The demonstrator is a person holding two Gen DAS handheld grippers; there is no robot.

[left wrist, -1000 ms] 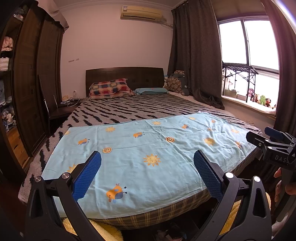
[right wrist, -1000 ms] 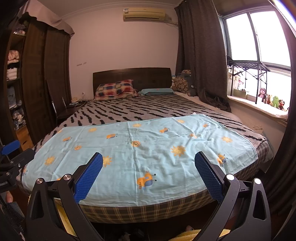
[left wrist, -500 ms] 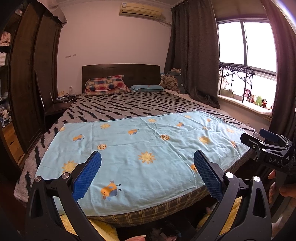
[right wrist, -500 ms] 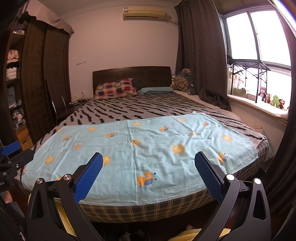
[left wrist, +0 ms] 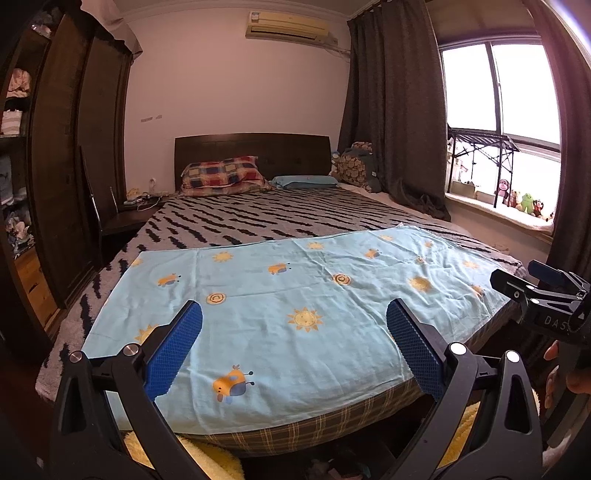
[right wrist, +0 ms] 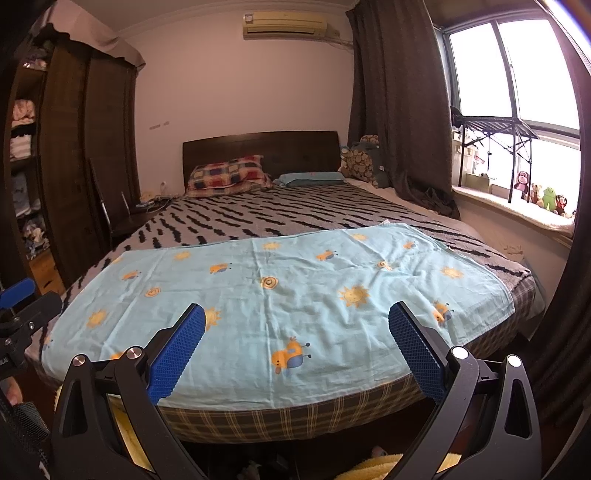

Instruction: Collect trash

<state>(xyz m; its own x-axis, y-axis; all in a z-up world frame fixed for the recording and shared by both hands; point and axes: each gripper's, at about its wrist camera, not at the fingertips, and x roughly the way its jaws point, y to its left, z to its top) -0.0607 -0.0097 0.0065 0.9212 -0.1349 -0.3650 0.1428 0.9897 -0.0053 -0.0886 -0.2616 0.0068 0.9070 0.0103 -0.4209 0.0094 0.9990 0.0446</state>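
From the left wrist, the left gripper [left wrist: 293, 325] is spread wide and empty above the foot of the bed [left wrist: 295, 435], where a light blue sheet [left wrist: 280, 295] lies; no trash or bin is discernible. From the right wrist, the right gripper [right wrist: 295, 328] gapes equally wide, empty, and open wardrobe shelves [right wrist: 22, 147] hold folded clothes

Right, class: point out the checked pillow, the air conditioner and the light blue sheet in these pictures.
checked pillow [left wrist: 223, 174]: left wrist view, middle of its patterned face.
air conditioner [right wrist: 284, 25]: right wrist view, centre of its front panel.
light blue sheet [right wrist: 258, 314]: right wrist view, bare middle of the cloth.
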